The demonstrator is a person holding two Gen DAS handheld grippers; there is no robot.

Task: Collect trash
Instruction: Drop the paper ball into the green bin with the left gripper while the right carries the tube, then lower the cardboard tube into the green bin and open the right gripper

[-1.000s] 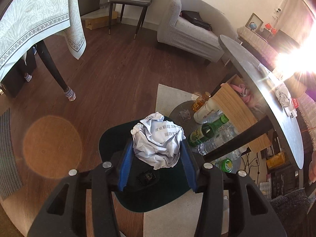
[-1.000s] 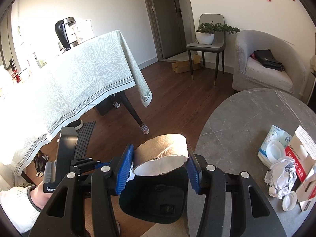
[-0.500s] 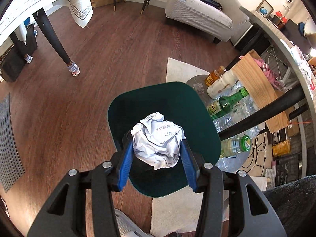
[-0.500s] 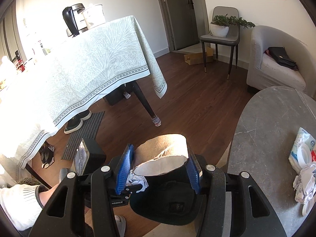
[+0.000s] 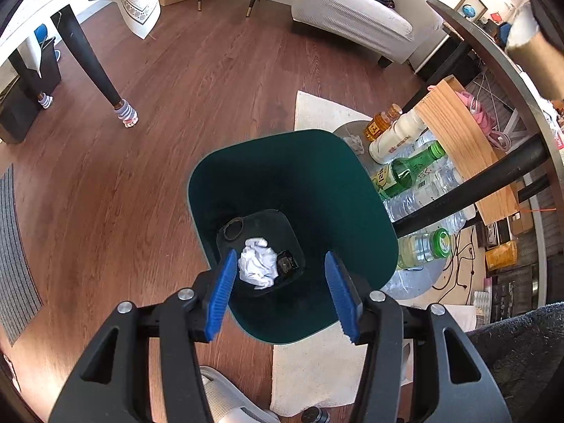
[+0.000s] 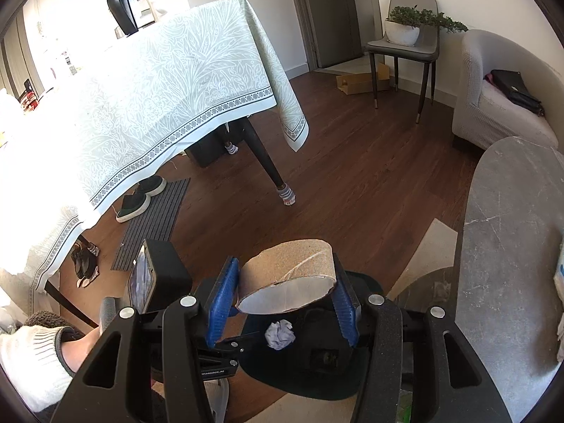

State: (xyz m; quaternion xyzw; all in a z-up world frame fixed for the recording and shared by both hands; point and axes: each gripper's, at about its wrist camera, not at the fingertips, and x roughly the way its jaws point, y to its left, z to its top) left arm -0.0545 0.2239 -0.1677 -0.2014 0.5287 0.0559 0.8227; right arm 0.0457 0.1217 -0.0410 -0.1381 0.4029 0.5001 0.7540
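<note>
1. Dark wood floor (image 5: 218, 112); grey round table (image 6: 507, 246) at right; tablecloth-covered table (image 6: 169, 81) at far left.
2. Green bin (image 5: 356, 211) stands on the floor below both grippers.
3. Left gripper (image 5: 278, 292): jaws spread wide, empty, above the bin.
4. Crumpled paper (image 5: 257, 264) lies on the bin's bottom.
5. Right gripper (image 6: 283, 303): jaws clamped on a cardboard tape roll (image 6: 292, 264) over the bin.

A crumpled white paper ball (image 5: 257, 268) lies at the bottom of the dark green plastic waste bin (image 5: 352, 190), which stands on the brown wooden floor (image 5: 211, 88). Glass and plastic bottles (image 5: 412, 172) crowd just right of the bin, under the round grey table (image 5: 528, 81).
</note>
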